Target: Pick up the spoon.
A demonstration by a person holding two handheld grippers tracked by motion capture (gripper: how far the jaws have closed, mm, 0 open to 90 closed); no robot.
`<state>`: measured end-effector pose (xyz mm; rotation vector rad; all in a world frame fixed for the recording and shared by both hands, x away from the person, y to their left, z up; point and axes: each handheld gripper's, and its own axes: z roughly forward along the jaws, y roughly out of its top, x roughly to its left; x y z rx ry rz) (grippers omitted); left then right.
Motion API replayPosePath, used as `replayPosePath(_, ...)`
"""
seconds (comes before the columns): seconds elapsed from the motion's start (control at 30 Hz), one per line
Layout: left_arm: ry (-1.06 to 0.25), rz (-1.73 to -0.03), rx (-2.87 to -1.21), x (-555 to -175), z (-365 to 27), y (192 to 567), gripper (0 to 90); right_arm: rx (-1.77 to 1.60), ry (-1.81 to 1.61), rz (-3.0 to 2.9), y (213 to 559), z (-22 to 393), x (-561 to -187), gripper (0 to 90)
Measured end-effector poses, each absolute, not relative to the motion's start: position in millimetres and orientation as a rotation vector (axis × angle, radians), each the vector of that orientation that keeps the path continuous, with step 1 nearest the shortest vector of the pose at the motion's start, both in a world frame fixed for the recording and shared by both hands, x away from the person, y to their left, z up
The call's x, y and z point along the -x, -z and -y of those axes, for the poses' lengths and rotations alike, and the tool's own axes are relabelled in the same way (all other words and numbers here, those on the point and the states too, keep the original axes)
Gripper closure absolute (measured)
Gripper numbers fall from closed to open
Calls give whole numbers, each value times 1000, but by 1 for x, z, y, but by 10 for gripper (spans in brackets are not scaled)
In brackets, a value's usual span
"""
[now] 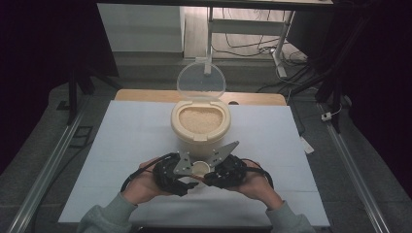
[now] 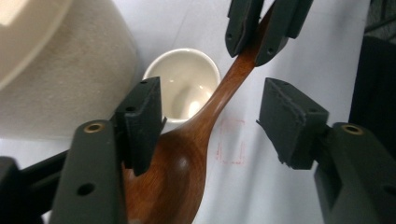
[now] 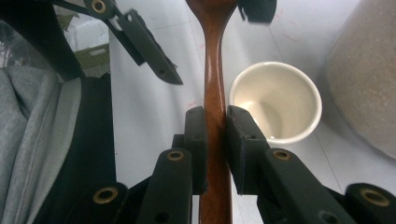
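A white worktop [image 1: 121, 145] stands in a dim room, with cables and metal frame legs on the floor beyond its far edge. Near the front edge, midway along, both of the person's forearms come in and the hands angle inward so the two tools meet nose to nose over a small white cup [image 1: 200, 168]. The right tool [image 3: 215, 140] lies roughly level, its pads pressed together on the handle of a wooden spoon [image 3: 214, 88]. The left tool [image 2: 210, 116] faces it with its jaws part-spread: one pad [image 2: 142, 119] lies against the edge of the spoon bowl, while the other stands clear of the wood. The high view hides the spoon under the tools' grey plates; the left gripper view shows its bowl low between the jaws and the handle rising over the cup's rim to the other tool, and the right gripper view shows the cup empty. Farther back, toward the middle of the worktop, a cream rice container [image 1: 200, 127] stands with its clear lid [image 1: 200, 82] raised, full of grains.
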<state>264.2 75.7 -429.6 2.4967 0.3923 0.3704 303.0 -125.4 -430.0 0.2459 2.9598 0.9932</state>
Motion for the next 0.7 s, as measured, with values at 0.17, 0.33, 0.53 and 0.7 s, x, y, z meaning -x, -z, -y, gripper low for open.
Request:
replayPosePath(0.17, -363, -379, -2523, -264, -74, 432, 471, -201, -976, -2962, 429, 123, -301, 789)
replayPosePath(0.33, -371, -363, -2559, -263, -73, 435, 552, -152, -965, -2963, 428, 120, -298, 789)
replayPosePath(0.53, -356, -326, -2584, -262, -73, 439, 648, -99, -949, -2955, 426, 119, -295, 788)
replayPosePath(0.7, -299, -268, -2618, -261, -72, 443, 738, -37, -971, -2947, 426, 117, -292, 783)
